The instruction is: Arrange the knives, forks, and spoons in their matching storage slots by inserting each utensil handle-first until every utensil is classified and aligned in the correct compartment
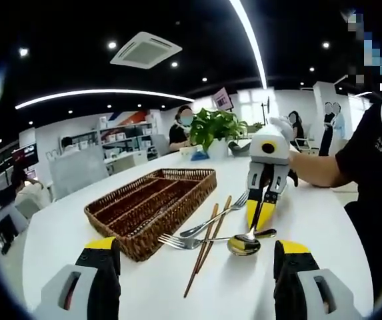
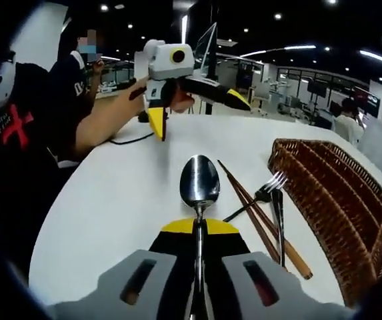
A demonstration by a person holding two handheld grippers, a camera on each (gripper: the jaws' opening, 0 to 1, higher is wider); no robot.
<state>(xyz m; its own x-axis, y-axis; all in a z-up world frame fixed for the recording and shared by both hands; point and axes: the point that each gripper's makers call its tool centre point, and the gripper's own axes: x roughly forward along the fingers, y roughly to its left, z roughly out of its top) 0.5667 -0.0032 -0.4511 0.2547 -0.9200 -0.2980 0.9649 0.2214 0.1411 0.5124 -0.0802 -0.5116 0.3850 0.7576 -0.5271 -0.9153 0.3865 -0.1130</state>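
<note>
On the white counter (image 1: 77, 220) a brown wicker tray (image 1: 154, 207) with long parallel compartments lies toward one edge, and no utensil shows in the compartments that can be seen. Just beside its long side lie two forks (image 1: 211, 223), crossing each other, and a pair of wooden chopsticks (image 1: 207, 247) slanting over them. The spoon (image 2: 199, 183) is the piece in hand: in the right gripper view the right gripper (image 2: 199, 230) has its yellow-tipped fingers (image 2: 177, 227) clenched on the spoon's handle, the bowl pointing forward and raised off the counter surface, near the chopsticks (image 2: 257, 213) and the forks (image 2: 271, 190), with the tray (image 2: 337, 200) beyond them toward the counter's edge. In the left gripper view the same gripper (image 1: 261, 213) comes down from above with the spoon (image 1: 244, 243) at its tips, close to the fork handles. The left gripper (image 1: 194, 257) stands released, its two fingers (image 1: 101, 250) wide apart with nothing between them, held back from the utensils near the counter's near edge; from the right gripper view it (image 2: 181, 103) hangs above the far part of the counter, held by a person's hand (image 2: 137, 90). A potted green plant (image 1: 214, 130) sits at the far side of the counter.
</note>
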